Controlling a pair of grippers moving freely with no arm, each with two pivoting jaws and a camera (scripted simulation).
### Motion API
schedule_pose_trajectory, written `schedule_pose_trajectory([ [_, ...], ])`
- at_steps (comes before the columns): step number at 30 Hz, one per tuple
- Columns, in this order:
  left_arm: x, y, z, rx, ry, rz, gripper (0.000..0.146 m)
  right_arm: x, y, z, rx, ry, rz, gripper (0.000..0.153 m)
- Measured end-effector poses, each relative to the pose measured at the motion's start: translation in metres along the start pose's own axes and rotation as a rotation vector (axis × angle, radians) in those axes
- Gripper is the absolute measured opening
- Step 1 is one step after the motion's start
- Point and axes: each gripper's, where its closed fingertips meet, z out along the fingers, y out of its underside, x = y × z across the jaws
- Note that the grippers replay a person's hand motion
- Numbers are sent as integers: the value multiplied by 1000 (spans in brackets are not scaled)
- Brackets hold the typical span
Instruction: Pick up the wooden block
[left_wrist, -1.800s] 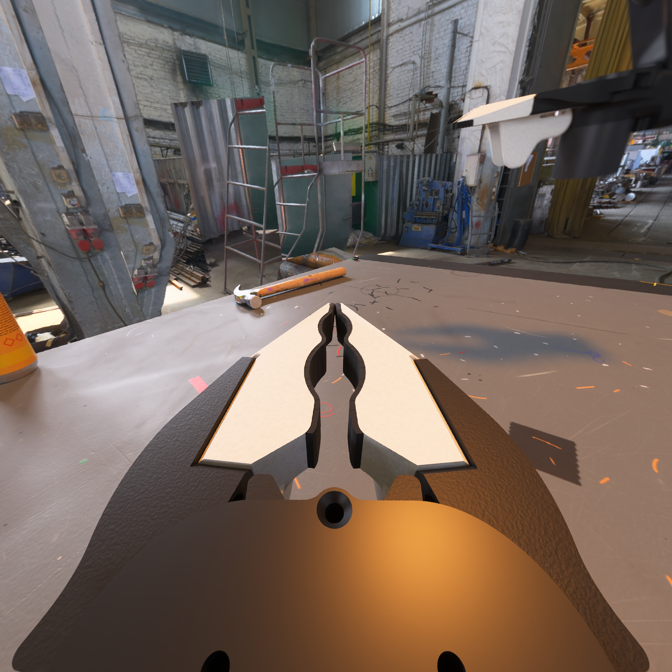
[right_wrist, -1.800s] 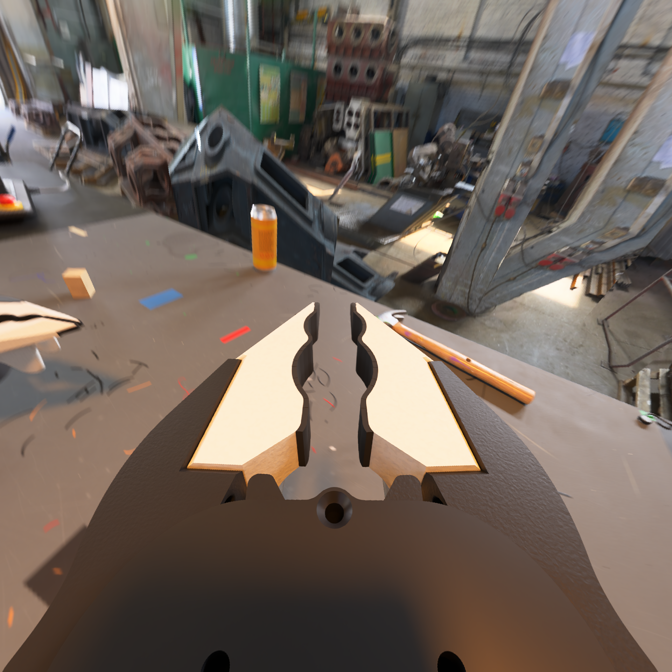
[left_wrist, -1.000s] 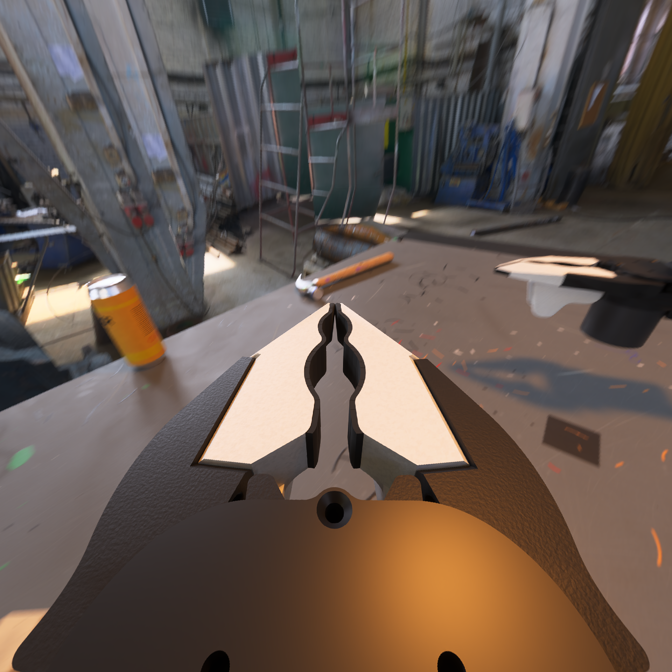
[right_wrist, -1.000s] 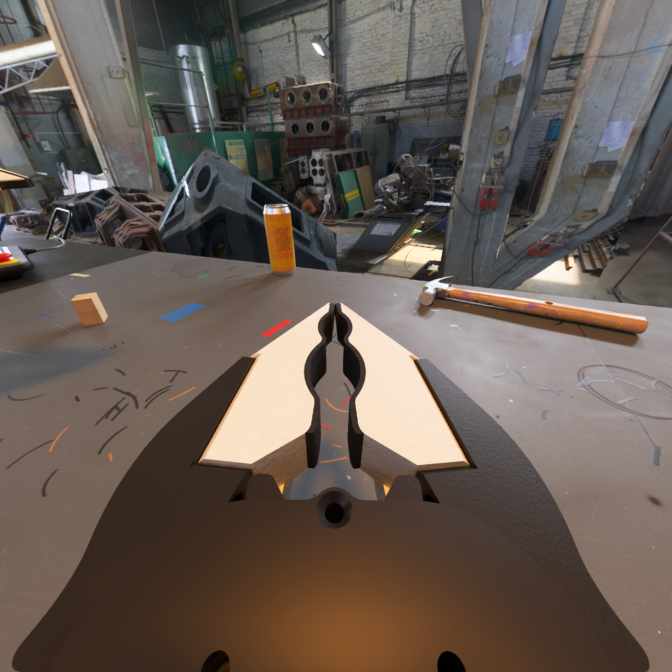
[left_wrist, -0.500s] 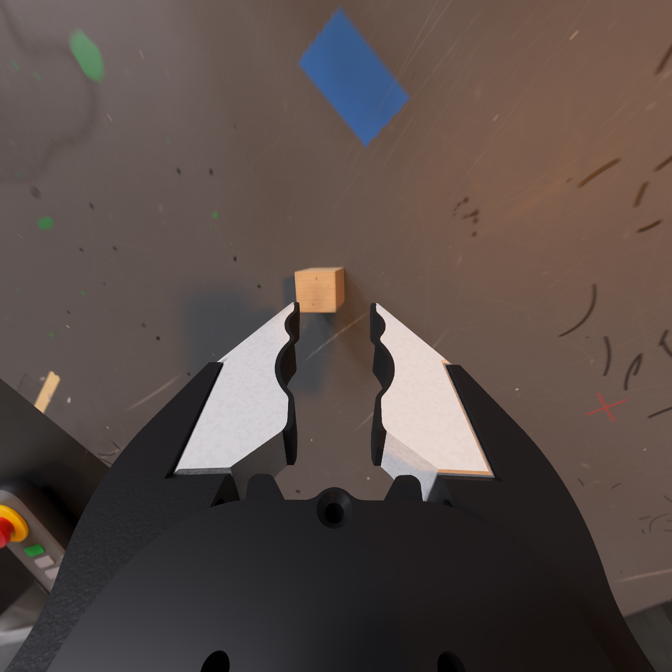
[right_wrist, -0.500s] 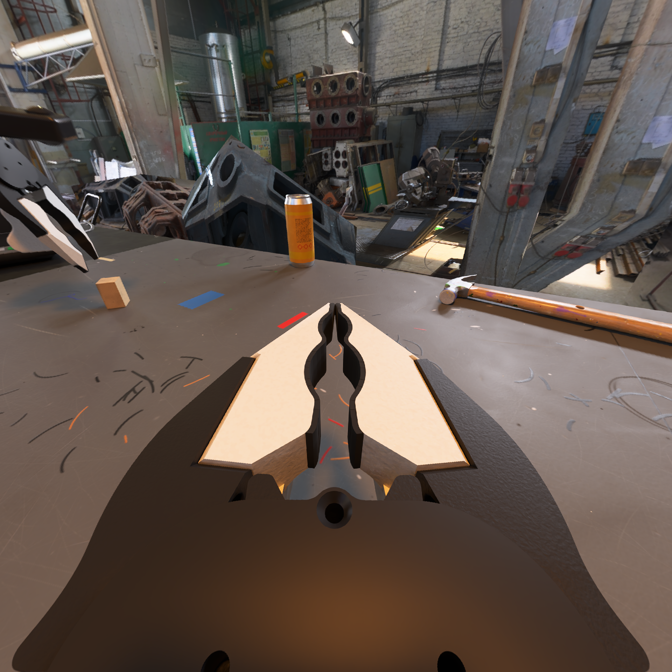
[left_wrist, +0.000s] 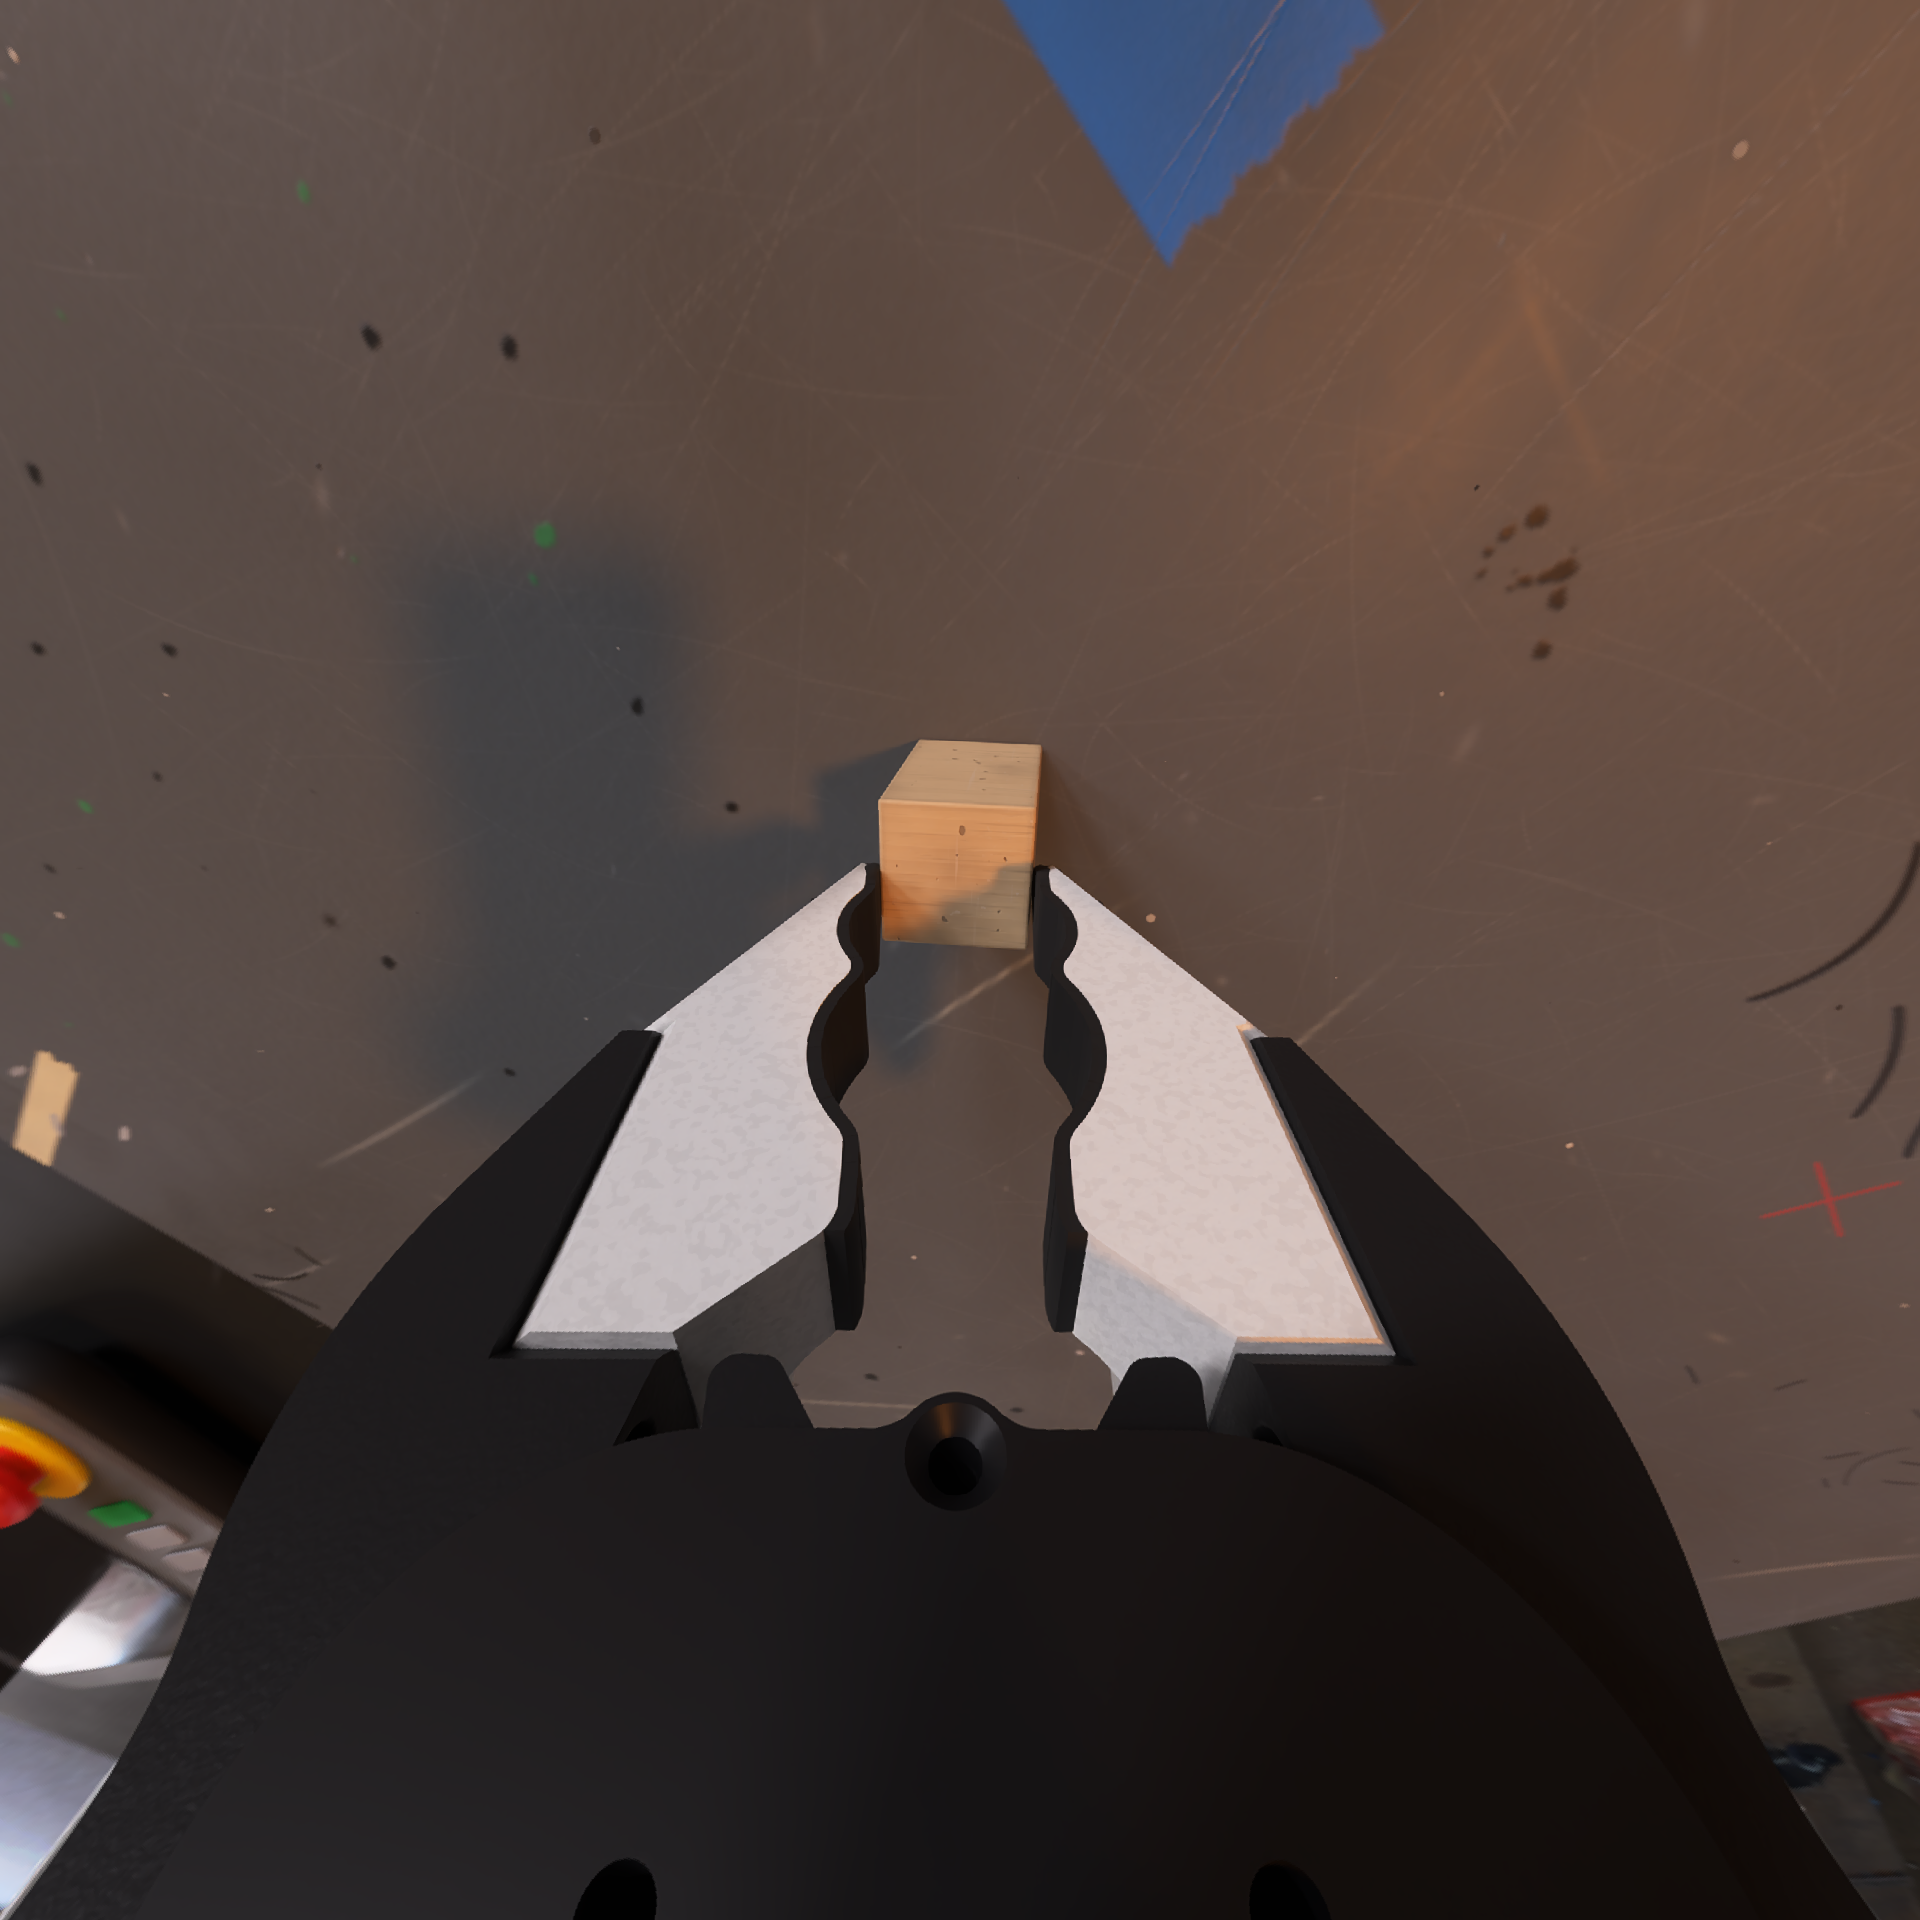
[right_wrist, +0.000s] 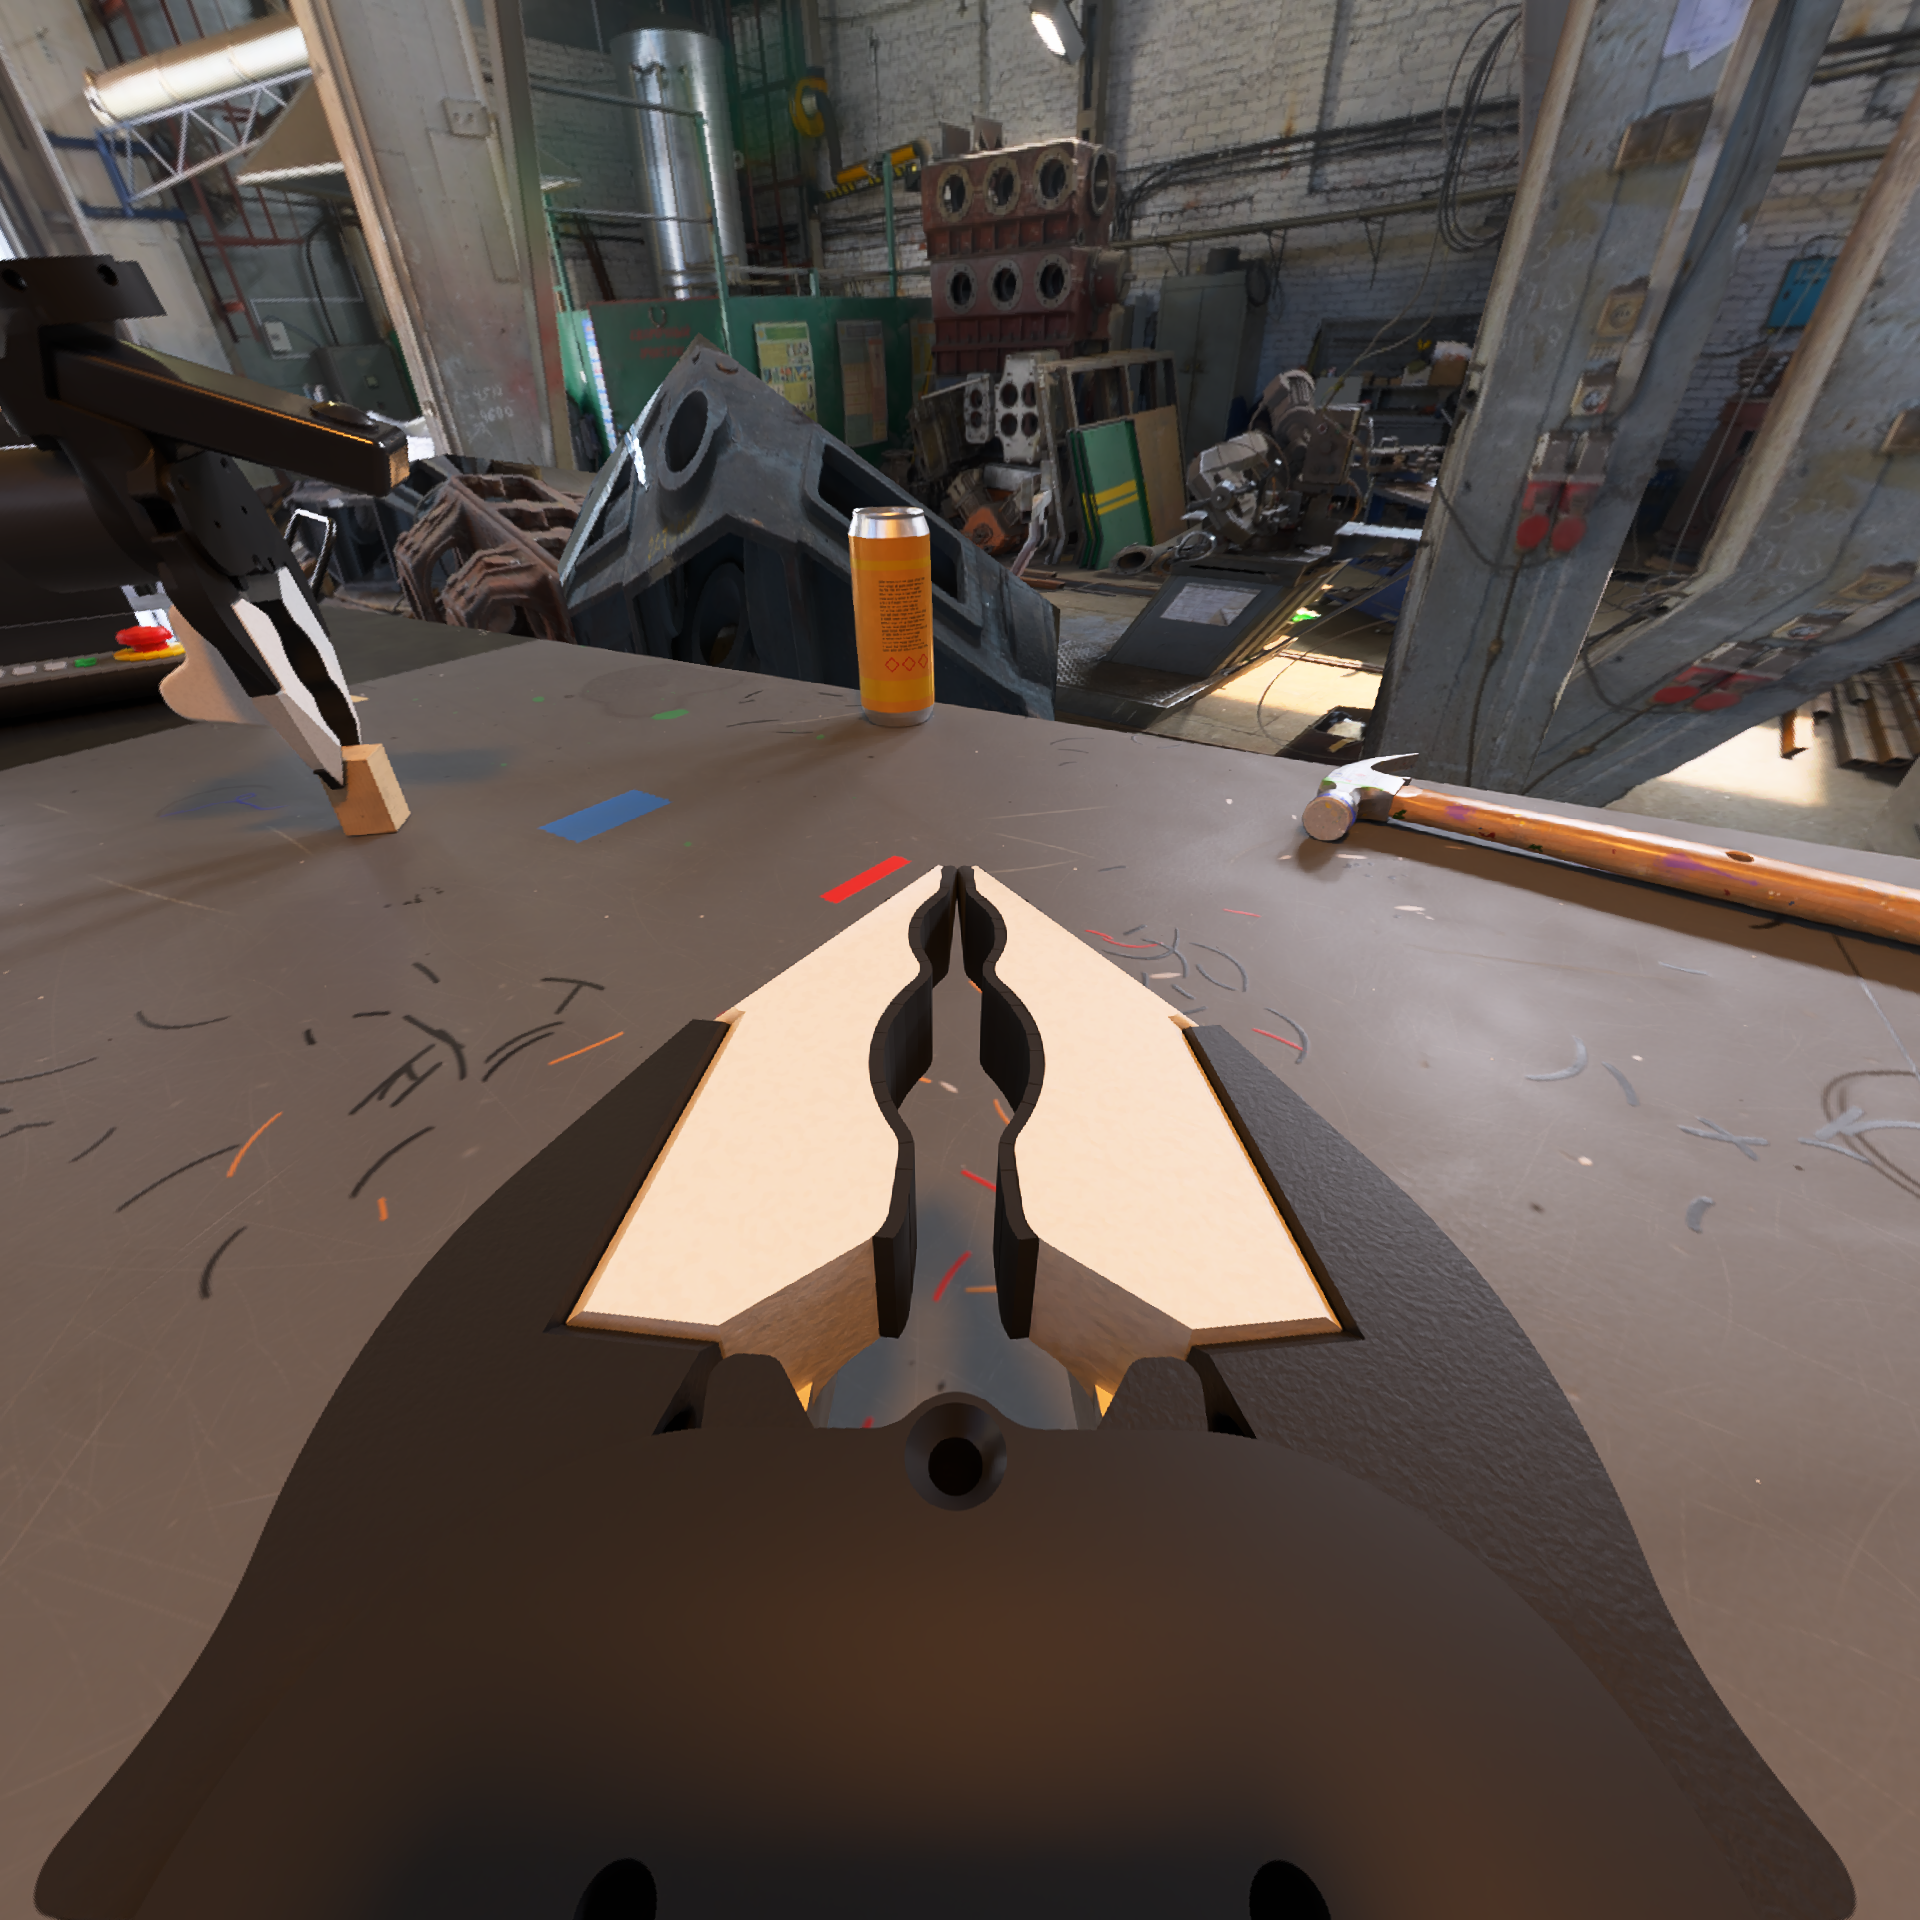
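Observation:
The wooden block (left_wrist: 958, 847) is a small pale cube resting on the brown table (left_wrist: 1351, 623). My left gripper (left_wrist: 956, 883) points steeply down at it; its two fingertips press against the block's left and right sides, around its near half. In the right wrist view the same block (right_wrist: 374, 795) sits at the far left with the left gripper (right_wrist: 335, 771) tilted down onto it. My right gripper (right_wrist: 956, 875) is shut and empty, low over the middle of the table, well away from the block.
An orange can (right_wrist: 891, 613) stands at the table's far edge. A hammer (right_wrist: 1558, 842) lies at the right. A blue tape patch (right_wrist: 603, 814) lies between block and can, and a red strip (right_wrist: 864, 878) by my right fingertips. A control pendant (left_wrist: 62, 1507) lies near the block.
My left gripper turned from facing across the table to pointing down, opened, came down over the block and narrowed its jaws onto the sides. My right gripper shut early on and has hardly moved since.

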Motion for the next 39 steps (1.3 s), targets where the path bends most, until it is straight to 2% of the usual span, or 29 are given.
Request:
schedule_pose_trajectory([
  [5, -3, -7, -15, 40, -82, 37, 29, 1, -1, -1, 3, 1, -2, 0],
  [8, -2, -22, -51, 173, -145, 40, 29, 2, -2, -2, 10, 4, 0, 0],
  [11, 9, -40, -101, 330, -206, 58, 29, 1, -3, -2, 11, 3, -3, 0],
  [15, 58, -59, -157, 457, -199, 128, 29, -2, -3, -2, 12, -2, -10, 0],
  [18, 110, -70, -173, 461, -162, 227, 29, -4, -3, -3, 11, -2, -16, 0],
  [22, 180, -79, -160, 393, -88, 372, 29, -2, -5, -5, 17, 2, -18, 0],
  [28, 257, -94, -110, 299, 39, 492, 29, 3, -10, -9, 37, 17, -14, 0],
  [39, 304, -109, -28, 194, 69, 544, 29, 8, -14, -13, 51, 33, -13, 0],
])
